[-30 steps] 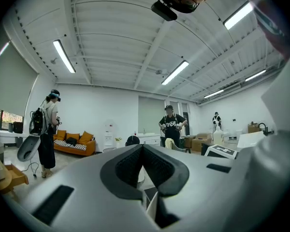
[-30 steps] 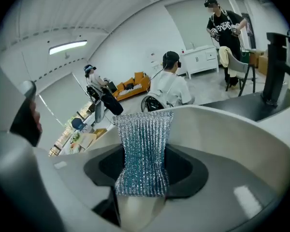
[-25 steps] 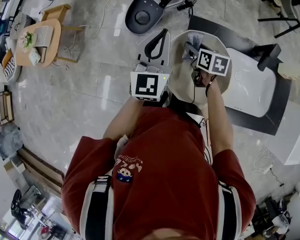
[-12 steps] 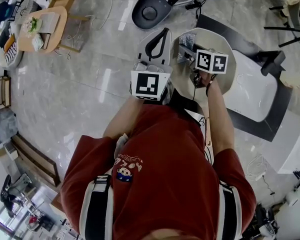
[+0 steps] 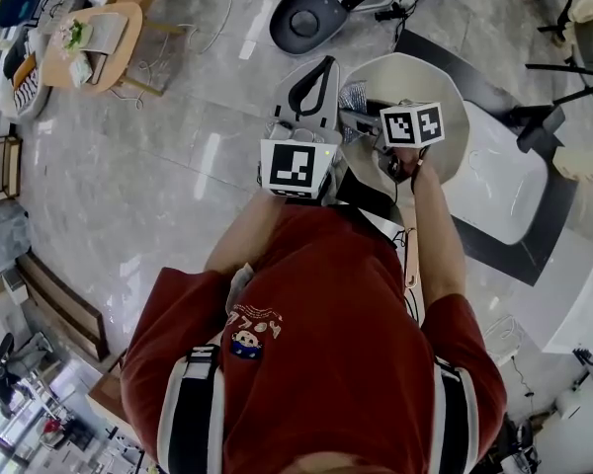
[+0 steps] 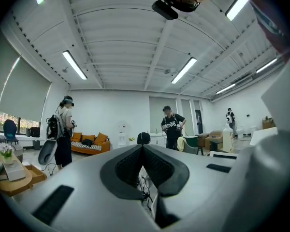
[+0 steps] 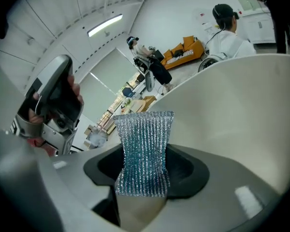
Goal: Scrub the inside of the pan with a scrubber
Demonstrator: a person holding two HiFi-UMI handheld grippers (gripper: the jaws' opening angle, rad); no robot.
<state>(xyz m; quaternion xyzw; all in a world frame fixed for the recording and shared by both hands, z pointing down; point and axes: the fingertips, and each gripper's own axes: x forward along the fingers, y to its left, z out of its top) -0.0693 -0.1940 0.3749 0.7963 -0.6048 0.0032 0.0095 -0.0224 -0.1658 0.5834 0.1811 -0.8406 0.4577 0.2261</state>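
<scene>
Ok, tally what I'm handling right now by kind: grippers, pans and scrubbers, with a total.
grippers: 2, the left gripper and the right gripper
pan: 1
scrubber: 1
total: 4

A large open indoor hall, seemingly a lab or recording studio: glossy stone floor (image 5: 168, 156) strewn with cables (image 5: 215, 23), white vaulted ceiling (image 6: 135, 37) with strip lights (image 6: 75, 65). Far off are an orange sofa (image 6: 89, 143) and people (image 6: 64, 129) wearing headsets.
</scene>
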